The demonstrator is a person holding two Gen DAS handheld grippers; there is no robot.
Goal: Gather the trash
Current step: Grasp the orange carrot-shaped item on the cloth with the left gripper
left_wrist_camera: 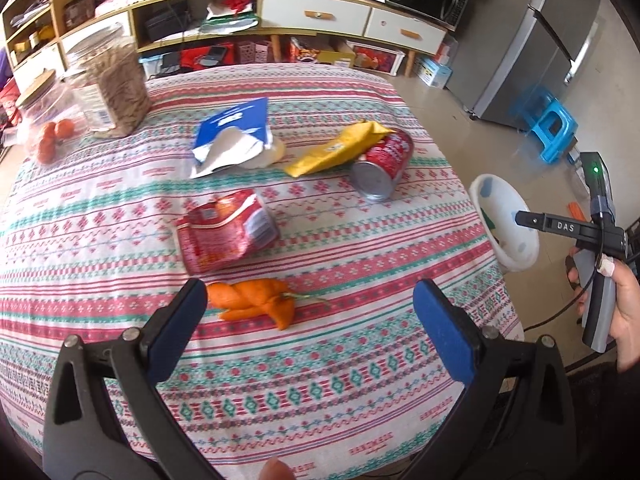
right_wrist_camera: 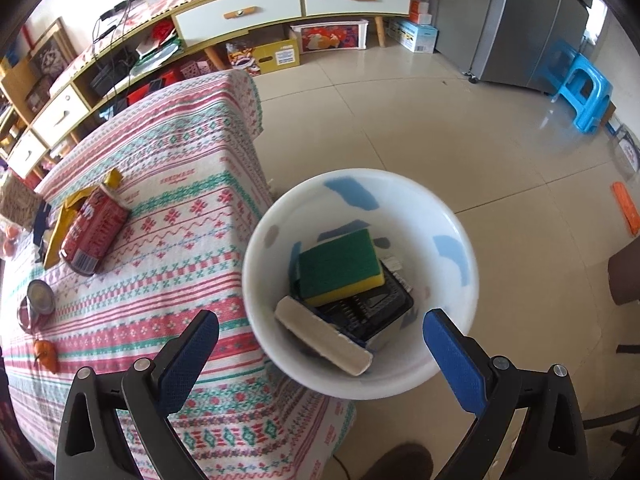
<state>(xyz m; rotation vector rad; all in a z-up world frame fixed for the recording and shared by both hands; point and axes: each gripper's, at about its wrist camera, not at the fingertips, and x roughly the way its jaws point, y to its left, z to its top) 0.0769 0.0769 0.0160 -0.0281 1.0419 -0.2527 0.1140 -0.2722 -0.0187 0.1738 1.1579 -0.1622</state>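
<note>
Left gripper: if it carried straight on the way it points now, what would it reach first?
Probably the orange peel, lying on the patterned tablecloth just ahead between the open fingers of the left gripper. The crumpled red snack bag lies beyond it. Depth is uncertain.

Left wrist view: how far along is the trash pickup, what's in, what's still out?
Done: the white bin beside the table already holds a green sponge and dark packaging. In hand: nothing; the left gripper is open over the orange peel, the right gripper open toward the bin. Left on the tablecloth: peel, red wrapper, blue packet, yellow packet, red can.
</note>
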